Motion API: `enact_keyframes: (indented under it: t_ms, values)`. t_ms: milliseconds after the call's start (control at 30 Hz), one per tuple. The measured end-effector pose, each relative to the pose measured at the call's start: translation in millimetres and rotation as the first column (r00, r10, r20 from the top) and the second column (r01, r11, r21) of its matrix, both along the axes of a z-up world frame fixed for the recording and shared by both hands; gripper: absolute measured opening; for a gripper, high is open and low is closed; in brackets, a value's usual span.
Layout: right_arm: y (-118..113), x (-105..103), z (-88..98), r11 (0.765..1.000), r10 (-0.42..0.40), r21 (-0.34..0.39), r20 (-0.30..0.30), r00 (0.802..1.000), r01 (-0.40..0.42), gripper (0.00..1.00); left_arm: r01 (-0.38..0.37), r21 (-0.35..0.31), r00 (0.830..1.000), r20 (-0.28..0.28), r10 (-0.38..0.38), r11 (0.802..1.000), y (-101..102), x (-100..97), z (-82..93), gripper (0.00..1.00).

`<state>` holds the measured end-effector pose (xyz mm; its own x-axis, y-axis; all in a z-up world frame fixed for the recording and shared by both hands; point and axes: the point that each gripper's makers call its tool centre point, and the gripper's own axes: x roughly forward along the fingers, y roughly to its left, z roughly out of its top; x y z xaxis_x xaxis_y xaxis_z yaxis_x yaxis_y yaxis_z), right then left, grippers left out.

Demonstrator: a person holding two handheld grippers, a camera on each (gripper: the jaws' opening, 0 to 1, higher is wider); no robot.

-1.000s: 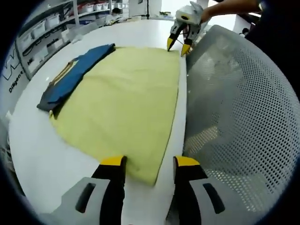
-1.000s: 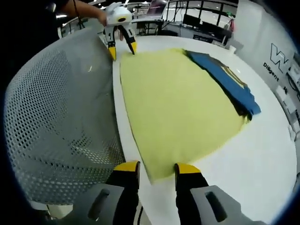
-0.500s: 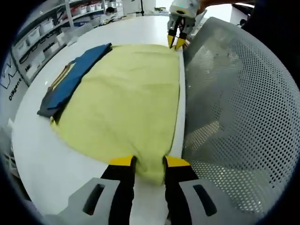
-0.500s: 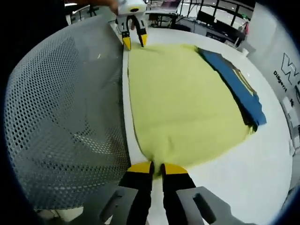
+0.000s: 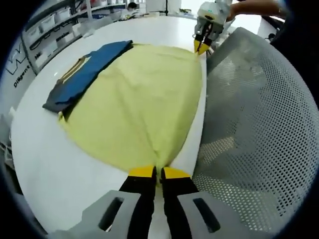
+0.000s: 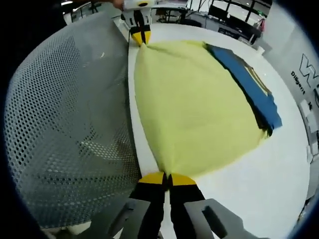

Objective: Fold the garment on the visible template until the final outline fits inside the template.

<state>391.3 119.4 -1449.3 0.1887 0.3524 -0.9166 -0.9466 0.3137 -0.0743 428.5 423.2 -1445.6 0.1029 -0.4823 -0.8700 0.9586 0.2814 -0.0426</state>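
Note:
A pale yellow garment [image 5: 139,104] lies spread on the white table [image 5: 45,164], stretched taut between both grippers. My left gripper [image 5: 158,172] is shut on its near corner in the left gripper view. My right gripper [image 5: 202,48] pinches the far corner there, by the table edge. In the right gripper view the yellow garment [image 6: 194,109] runs from my right gripper [image 6: 167,178], shut on one corner, up to my left gripper [image 6: 140,38], shut on the other. A blue template [image 5: 82,77] with a yellow stripe peeks out from under the garment's far side; the same blue template [image 6: 246,84] lies along the garment's right side.
A grey perforated chair back [image 5: 259,124] stands against the table edge beside the garment; this chair back [image 6: 60,129] takes up the left of the right gripper view. Shelves with bins [image 5: 45,30] line the far wall. A person's hand [image 5: 249,7] holds the right gripper.
Both grippers have gone from open beside the garment's near-edge corners to shut on them. The edge between them is now lifted and pulled taut, bunching the cloth at each corner.

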Motion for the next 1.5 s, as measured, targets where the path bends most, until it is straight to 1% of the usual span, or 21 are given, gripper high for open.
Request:
enact_keyframes:
  t_ms: [133,267,400,500,567,733,800,900,1033,1133,1267,1400,1500]
  values:
    - [-0.4,-4.8,4.7,1.0,-0.003,0.012,-0.009,1.0,0.003,0.0,0.026,0.018,1.0,0.002,-0.026,1.0,1.8,-4.4,-0.1,0.03]
    - [-0.1,-7.0,13.2,1.0,-0.015,0.026,-0.018,1.0,0.015,0.0,0.041,0.023,0.999,-0.009,-0.041,0.999,1.7,-10.1,4.4,0.03]
    - [-0.4,-7.1,25.0,0.998,-0.046,0.052,-0.037,0.998,0.048,0.0,0.044,0.015,0.999,-0.019,-0.044,0.999,1.7,-9.8,12.4,0.03]
    - [-0.8,-8.2,31.5,0.997,-0.053,0.058,-0.042,0.998,0.055,0.0,0.039,0.0,0.999,-0.027,-0.039,0.999,1.8,-8.9,20.7,0.03]
    - [-1.0,-9.5,35.1,0.997,-0.053,0.06,-0.046,0.998,0.056,0.0,0.038,-0.012,0.998,-0.041,-0.038,0.999,0.8,-11.2,27.1,0.03]
    - [1.4,-14.6,45.6,0.996,-0.054,0.067,-0.065,0.996,0.058,0.0,0.067,-0.004,0.996,-0.063,-0.067,0.998,1.6,-14.7,38.3,0.03]
    - [2.5,-20.6,51.0,0.997,-0.043,0.066,-0.085,0.995,0.049,0.0,0.103,0.001,0.991,-0.084,-0.102,0.995,2.3,-19.4,43.8,0.03]
    - [4.2,-27.3,59.1,0.997,-0.031,0.068,-0.101,0.994,0.038,0.0,0.117,0.002,0.987,-0.108,-0.116,0.993,2.4,-22.3,52.5,0.03]
    - [2.8,-32.2,66.8,0.998,-0.012,0.06,-0.108,0.994,0.019,0.0,0.141,0.001,0.979,-0.147,-0.139,0.99,1.3,-29.2,61.9,0.02]
    - [1.8,-33.9,73.6,0.998,-0.006,0.055,-0.112,0.994,0.012,0.0,0.158,0.005,0.974,-0.163,-0.155,0.987,-0.1,-32.3,68.6,0.02]
    - [1.0,-32.6,81.8,0.999,0.011,0.047,-0.107,0.994,-0.006,0.0,0.168,0.004,0.972,-0.17,-0.165,0.986,-1.5,-30.2,75.7,0.02]
    - [1.2,-22.6,95.7,0.999,0.023,0.043,-0.087,0.996,-0.019,0.0,0.164,-0.003,0.97,-0.182,-0.162,0.986,-1.1,-26.0,86.7,0.02]
    - [1.7,-13.3,105.1,0.999,0.022,0.048,-0.073,0.997,-0.019,0.0,0.169,-0.009,0.972,-0.167,-0.168,0.986,0.1,-18.3,97.1,0.02]
